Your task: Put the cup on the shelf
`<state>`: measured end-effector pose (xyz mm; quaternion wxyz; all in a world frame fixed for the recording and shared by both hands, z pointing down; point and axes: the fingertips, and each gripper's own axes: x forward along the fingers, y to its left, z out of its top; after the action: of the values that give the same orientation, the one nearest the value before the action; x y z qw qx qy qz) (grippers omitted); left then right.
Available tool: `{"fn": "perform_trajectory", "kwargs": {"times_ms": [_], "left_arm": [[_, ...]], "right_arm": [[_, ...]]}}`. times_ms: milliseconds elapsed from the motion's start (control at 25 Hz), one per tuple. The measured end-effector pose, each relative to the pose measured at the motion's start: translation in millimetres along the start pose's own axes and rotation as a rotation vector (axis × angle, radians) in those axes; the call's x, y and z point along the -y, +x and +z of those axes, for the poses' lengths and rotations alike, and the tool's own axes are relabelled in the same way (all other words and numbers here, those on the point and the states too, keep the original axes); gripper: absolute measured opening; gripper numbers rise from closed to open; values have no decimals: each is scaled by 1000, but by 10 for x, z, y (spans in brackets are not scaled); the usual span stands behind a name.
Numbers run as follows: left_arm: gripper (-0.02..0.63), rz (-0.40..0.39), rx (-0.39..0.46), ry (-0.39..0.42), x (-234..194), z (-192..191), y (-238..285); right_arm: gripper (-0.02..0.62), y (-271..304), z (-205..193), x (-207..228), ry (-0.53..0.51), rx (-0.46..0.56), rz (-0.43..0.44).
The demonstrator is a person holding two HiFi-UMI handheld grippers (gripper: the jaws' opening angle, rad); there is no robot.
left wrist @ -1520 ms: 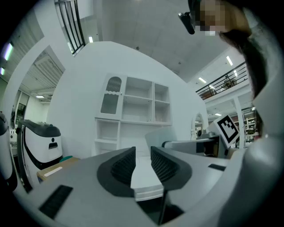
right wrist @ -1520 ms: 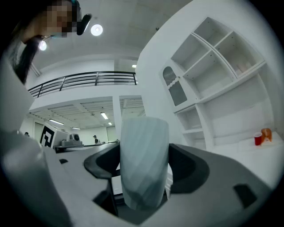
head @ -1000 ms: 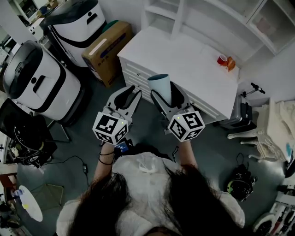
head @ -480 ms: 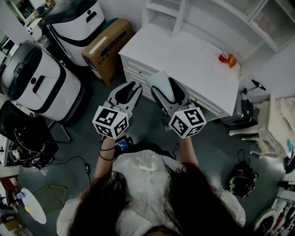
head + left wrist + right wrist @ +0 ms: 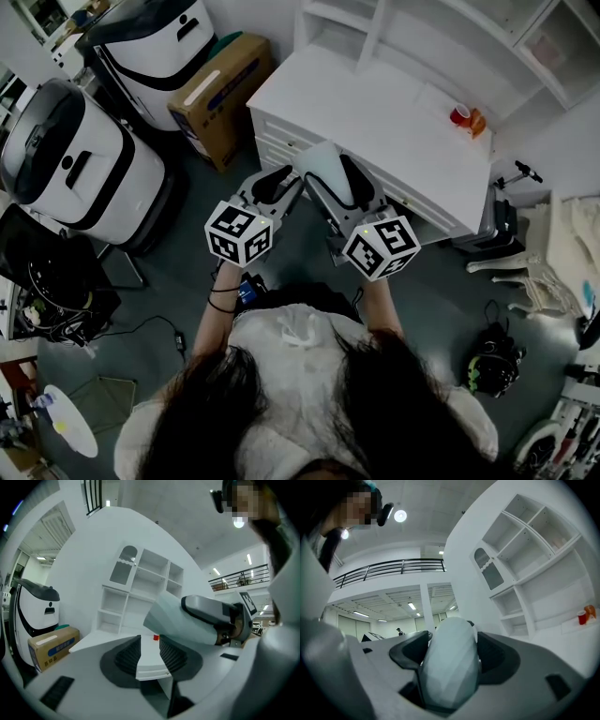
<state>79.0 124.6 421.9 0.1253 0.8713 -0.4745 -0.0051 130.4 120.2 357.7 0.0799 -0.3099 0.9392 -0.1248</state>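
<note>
A pale blue-green cup [image 5: 322,161] lies tilted between the jaws of my right gripper [image 5: 330,180], which is shut on it in front of the white cabinet [image 5: 375,103]. The right gripper view shows the cup [image 5: 450,663] filling the gap between the jaws. My left gripper [image 5: 279,183] is close at the cup's left, open, with nothing between its fingers; in its own view the cup [image 5: 171,620] hangs just up and right of the jaws. The white shelf [image 5: 422,33] rises behind the cabinet, its compartments [image 5: 525,541] bare.
A small red cup [image 5: 459,114] and an orange thing [image 5: 475,123] stand at the cabinet top's far right. A cardboard box [image 5: 220,84] and two white machines [image 5: 75,159] stand to the left. A black bag [image 5: 492,361] lies on the floor at right.
The cup has tipped over in the right gripper, its side now facing up instead of its mouth. The left gripper has moved right, closer to the cup.
</note>
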Motion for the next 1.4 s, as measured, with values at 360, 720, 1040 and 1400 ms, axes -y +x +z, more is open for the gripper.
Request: {"fn": "perform_trajectory", "kwargs": {"times_ms": [360, 720, 1040, 1400], "left_arm": [[115, 50, 63, -51, -373, 111, 12], [104, 110, 92, -23, -1018, 339, 367], [97, 137, 87, 14, -1686, 738, 1099], [94, 145, 58, 76, -2178, 1027, 1878]], "right_arm": [[337, 283, -197, 13, 11, -71, 76], [337, 978, -243, 361, -15, -106, 208], [337, 1782, 4, 1034, -39, -104, 253], [337, 2366, 219, 1754, -47, -78, 244]]}}
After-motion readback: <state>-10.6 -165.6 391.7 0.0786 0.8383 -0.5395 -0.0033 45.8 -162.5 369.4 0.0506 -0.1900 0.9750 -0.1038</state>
